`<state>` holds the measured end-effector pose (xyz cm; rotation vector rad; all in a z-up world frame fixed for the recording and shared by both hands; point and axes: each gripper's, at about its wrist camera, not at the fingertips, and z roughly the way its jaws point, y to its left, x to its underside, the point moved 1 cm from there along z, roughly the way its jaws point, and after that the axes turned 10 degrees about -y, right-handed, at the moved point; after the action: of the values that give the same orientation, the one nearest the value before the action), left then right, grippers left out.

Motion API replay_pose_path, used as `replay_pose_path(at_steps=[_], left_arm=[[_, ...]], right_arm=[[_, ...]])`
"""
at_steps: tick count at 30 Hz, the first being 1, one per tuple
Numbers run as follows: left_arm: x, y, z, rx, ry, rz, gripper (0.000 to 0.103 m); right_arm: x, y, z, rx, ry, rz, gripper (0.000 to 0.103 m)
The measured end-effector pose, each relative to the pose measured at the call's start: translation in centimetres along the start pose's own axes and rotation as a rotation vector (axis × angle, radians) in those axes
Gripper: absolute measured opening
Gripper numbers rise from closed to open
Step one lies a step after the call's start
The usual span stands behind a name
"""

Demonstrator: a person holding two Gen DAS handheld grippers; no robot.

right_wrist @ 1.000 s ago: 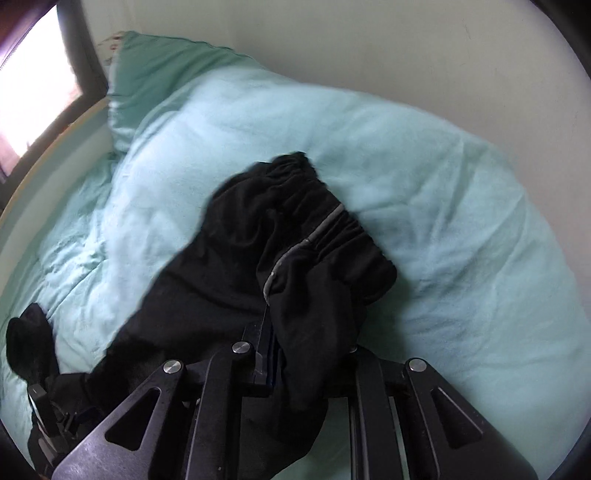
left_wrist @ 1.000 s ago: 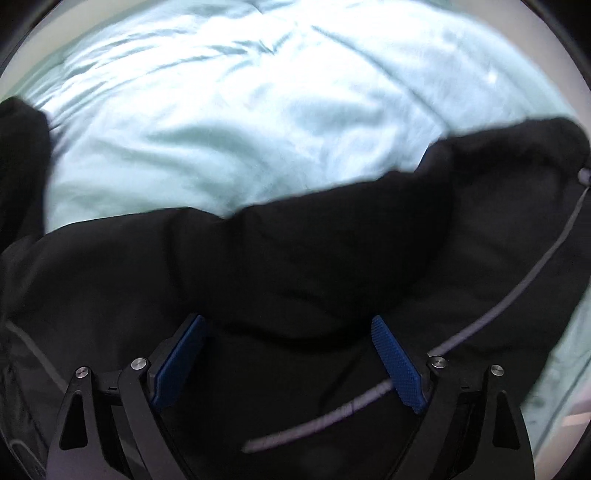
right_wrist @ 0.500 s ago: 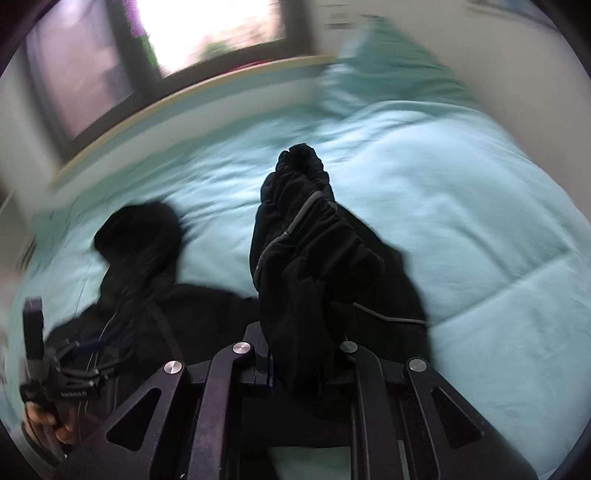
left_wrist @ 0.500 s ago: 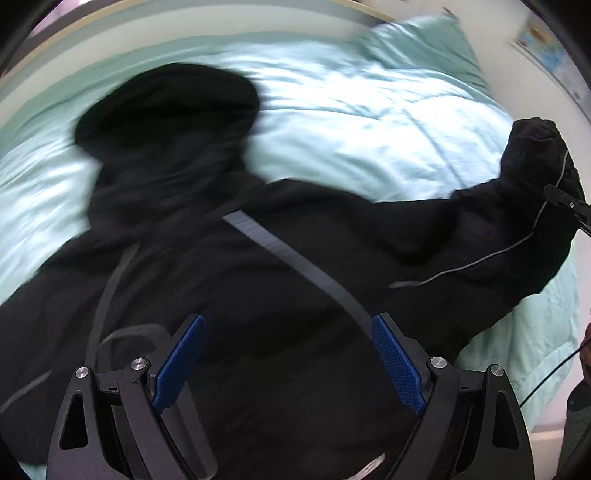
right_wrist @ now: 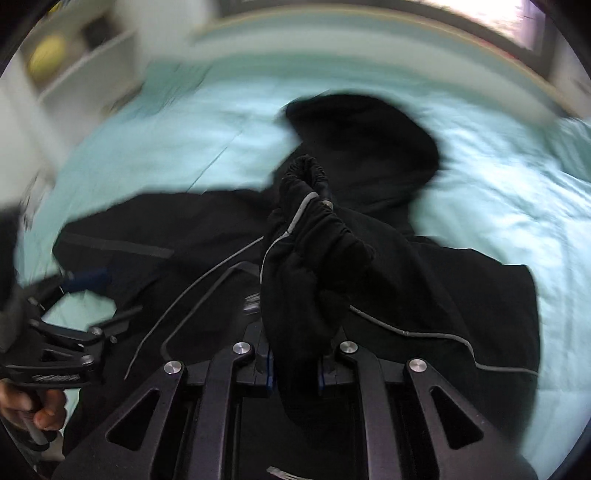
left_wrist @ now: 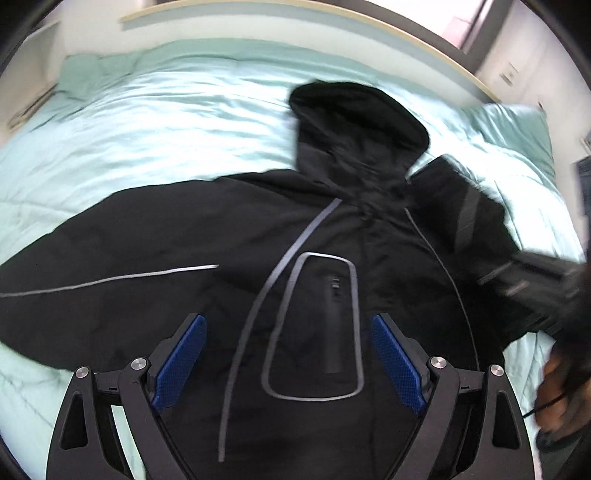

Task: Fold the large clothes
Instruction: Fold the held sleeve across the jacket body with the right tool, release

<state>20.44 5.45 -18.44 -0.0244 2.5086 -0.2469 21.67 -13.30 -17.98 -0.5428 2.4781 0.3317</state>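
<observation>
Pinching sleeve cuff (right_wrist: 306, 236), right gripper (right_wrist: 295, 365), blurry left gripper (left_wrist: 286, 363) spread

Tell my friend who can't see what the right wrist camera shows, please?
The right gripper is shut on a bunched black sleeve cuff of a hooded black jacket spread on a pale green bed cover. The open left gripper hovers at left.

Jacket (left_wrist: 207, 236) spread flat on bed (left_wrist: 155, 122), hood (left_wrist: 358, 122) at far end toward headboard (left_wrist: 295, 26). Left gripper (left_wrist: 288, 363) above chest pocket (left_wrist: 317, 328), fingers either side of it. Sleeve cuff (right_wrist: 306, 258) bunched up between right gripper (right_wrist: 295, 369) fingers, over jacket body.
</observation>
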Motion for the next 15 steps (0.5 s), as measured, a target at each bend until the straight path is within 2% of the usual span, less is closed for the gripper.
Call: replay_pose_path(at_steps=[4, 6, 8, 10, 12, 15], left_arm=[[0.6, 2.4, -0.6, -0.033, -0.008, -0.039, 0.091], [1.0, 3.4, -0.5, -0.053, -0.009, -0.053, 0.091], [1.4, 4.5, -0.4, -0.068, -0.007, -0.07, 0.091], [1.9, 5.3, -0.2, -0.074, -0.001, -0.086, 0.091], [2.1, 5.7, 0.4, -0.075, 0.011, -0.096, 0.091], [2.0, 5.9, 1.7, -0.031, 0.031, -0.105, 0.091]], right_arm=[[1.2, 4.2, 7.9, -0.028, 0.141, -0.074, 0.017], [2.5, 5.2, 11.5, -0.018, 0.208, -0.086, 0.019], [3.2, 5.4, 13.6, -0.018, 0.233, -0.077, 0.023], [3.2, 4.9, 14.0, -0.055, 0.229, -0.041, 0.03], [2.8, 4.1, 13.3, -0.16, 0.228, 0.033, 0.052], [2.4, 2.5, 10.8, -0.25, 0.202, 0.112, 0.054]])
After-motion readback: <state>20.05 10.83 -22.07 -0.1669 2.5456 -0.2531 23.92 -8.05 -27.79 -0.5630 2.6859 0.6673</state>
